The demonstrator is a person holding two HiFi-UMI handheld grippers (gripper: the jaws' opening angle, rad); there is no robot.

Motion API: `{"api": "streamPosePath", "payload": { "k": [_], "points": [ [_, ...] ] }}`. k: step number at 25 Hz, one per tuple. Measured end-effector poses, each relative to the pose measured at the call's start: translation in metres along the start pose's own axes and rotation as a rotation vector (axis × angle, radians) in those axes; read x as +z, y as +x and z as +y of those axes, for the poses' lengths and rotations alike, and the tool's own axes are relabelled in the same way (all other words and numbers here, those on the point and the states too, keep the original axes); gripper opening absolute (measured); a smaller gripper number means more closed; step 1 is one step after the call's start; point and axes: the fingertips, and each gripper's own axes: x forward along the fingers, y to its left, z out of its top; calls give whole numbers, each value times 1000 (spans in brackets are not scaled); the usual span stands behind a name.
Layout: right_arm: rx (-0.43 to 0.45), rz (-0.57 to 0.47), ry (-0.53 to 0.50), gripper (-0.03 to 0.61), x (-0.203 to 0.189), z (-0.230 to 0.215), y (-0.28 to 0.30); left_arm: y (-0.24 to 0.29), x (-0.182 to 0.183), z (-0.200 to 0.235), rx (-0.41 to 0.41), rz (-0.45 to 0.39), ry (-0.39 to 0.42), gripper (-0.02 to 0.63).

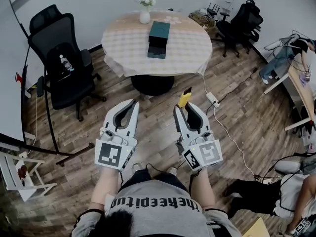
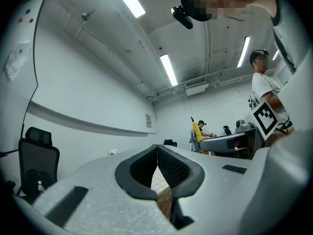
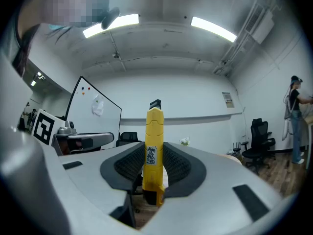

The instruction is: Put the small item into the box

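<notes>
A dark teal box (image 1: 159, 39) lies on the round table (image 1: 128, 48) at the far middle of the head view. My right gripper (image 1: 186, 108) is shut on a yellow utility knife (image 1: 184, 98), which sticks out past its fingertips toward the table. In the right gripper view the knife (image 3: 154, 153) stands upright between the black pads. My left gripper (image 1: 130, 105) is beside it, shut, with nothing in it; in the left gripper view its pads (image 2: 168, 168) meet at the tips. Both grippers hang over the wooden floor, well short of the table.
A white vase of flowers (image 1: 145, 8) stands on the table behind the box. A black office chair (image 1: 61, 63) is at the left, another (image 1: 242, 21) at the back right. A power strip and cables (image 1: 213, 99) lie on the floor. A whiteboard stand (image 1: 10, 83) is far left.
</notes>
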Motion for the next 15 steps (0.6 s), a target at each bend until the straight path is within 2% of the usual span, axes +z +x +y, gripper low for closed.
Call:
{"api": "streamPosePath", "payload": {
  "k": [15],
  "points": [
    [-70,-13,20,118,-11,26,34,-7,-14,47,-57,-14,0,17]
  ]
}}
